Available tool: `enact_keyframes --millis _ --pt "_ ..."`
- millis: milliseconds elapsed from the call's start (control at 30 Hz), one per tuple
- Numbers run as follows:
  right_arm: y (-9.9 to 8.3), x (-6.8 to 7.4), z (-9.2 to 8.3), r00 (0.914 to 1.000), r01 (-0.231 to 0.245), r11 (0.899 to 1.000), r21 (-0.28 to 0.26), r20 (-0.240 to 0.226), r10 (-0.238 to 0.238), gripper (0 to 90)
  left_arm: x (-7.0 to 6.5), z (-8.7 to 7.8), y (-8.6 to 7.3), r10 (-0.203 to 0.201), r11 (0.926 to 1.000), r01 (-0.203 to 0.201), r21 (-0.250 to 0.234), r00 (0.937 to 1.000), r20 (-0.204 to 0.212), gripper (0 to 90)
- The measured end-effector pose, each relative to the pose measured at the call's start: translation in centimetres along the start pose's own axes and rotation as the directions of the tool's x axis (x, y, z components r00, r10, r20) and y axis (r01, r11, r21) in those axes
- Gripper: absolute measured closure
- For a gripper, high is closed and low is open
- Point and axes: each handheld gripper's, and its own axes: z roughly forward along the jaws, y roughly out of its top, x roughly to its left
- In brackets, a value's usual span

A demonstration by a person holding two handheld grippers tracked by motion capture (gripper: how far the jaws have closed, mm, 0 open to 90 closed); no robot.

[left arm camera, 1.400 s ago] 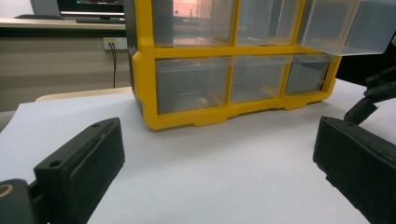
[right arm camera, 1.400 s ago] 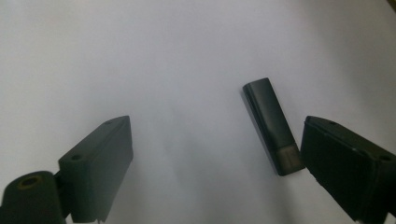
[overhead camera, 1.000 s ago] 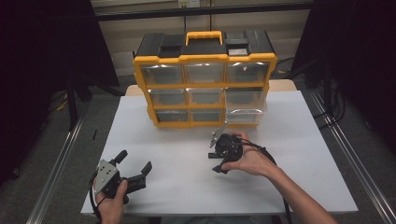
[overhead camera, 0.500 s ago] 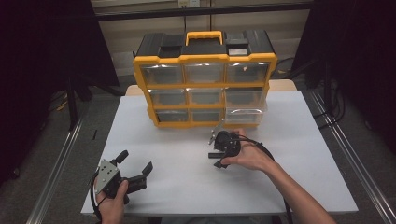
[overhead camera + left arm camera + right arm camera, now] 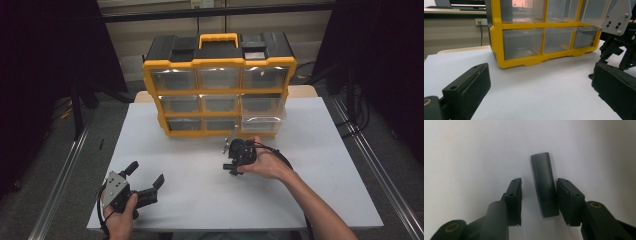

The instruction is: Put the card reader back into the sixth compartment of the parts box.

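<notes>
Dark grey bar (image 5: 544, 186) touches only your right tongs' (image 5: 539, 197) right pad, unclamped, jaws just closing; left tongs (image 5: 146, 178) released—it may skid.

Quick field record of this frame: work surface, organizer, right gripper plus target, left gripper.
surface: white table
organizer: yellow drawer cabinet at the table's back, clear drawers, lower right one pulled out a little
target: dark flat bar lying on the table
right gripper: pointing down, jaws have just been closing, bar between them, gap at one jaw
left gripper: jaws open, nothing between
</notes>
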Motion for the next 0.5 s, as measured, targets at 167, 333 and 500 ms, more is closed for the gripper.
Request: enact_keyframes --millis 167,333,500 --pt "-0.04 0.1 0.04 1.0 -0.008 1.0 0.001 0.001 0.008 58.2 -0.17 0.14 -0.07 -0.004 1.0 0.004 0.003 1.0 0.007 2.2" --pt "-0.08 -0.01 0.05 1.0 -0.007 1.0 -0.005 -0.002 0.007 60.4 -0.17 0.11 -0.05 -0.004 1.0 0.004 -0.001 1.0 0.005 2.2" --pt "-0.14 -0.22 0.01 0.9999 -0.011 1.0 -0.007 -0.007 0.011 66.1 -0.2 0.13 -0.08 -0.004 1.0 0.004 0.002 0.9999 0.012 2.2"
